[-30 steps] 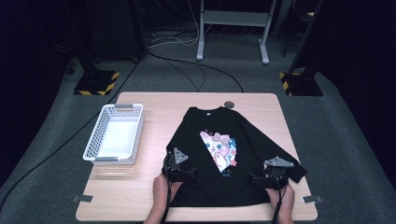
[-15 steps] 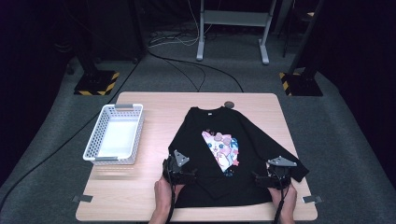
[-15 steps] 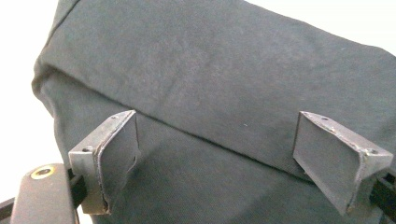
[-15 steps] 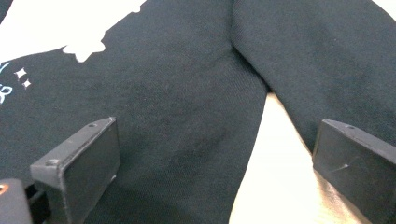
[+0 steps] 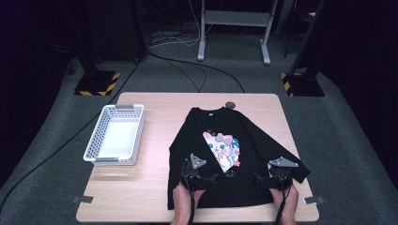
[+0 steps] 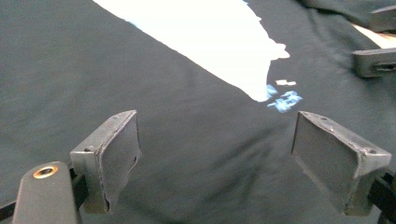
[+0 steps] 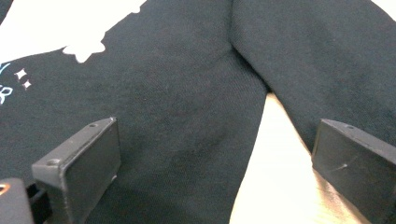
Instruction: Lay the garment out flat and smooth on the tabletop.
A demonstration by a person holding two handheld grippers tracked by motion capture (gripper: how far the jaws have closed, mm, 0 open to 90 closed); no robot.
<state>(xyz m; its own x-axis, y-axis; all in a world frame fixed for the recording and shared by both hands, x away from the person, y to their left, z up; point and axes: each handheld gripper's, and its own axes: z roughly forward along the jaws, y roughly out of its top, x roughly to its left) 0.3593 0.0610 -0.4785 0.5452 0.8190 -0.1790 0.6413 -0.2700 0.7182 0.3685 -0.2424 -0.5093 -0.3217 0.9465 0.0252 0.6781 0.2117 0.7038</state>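
Black long-sleeved sweatshirt (image 5: pixel 220 154) with cartoon print, flat on pale wooden desk (image 5: pixel 155 197).
Left claw (image 6: pixel 215 154) and right claw (image 7: pixel 219 168) released above it; white plastic basket (image 5: pixel 115 135) alongside, grey carpet (image 5: pixel 56 136) around.

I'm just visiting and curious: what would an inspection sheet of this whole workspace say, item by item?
Surface: light wooden table, tape tabs at its near corners.
Job's things: black long-sleeved shirt with a cartoon print, lying flat; one side looks folded inward over part of the print.
Clutter: empty white basket beside the shirt; small dark round object by the collar.
Grippers: left gripper over the shirt's lower middle, jaws open, nothing between them; right gripper over the hem where the sleeve parts from the body, jaws open.
Cables: one trails from each gripper along the forearm; more lie across the floor behind.
Surroundings: grey carpet, metal frame legs, hazard-striped stand bases, dark room.
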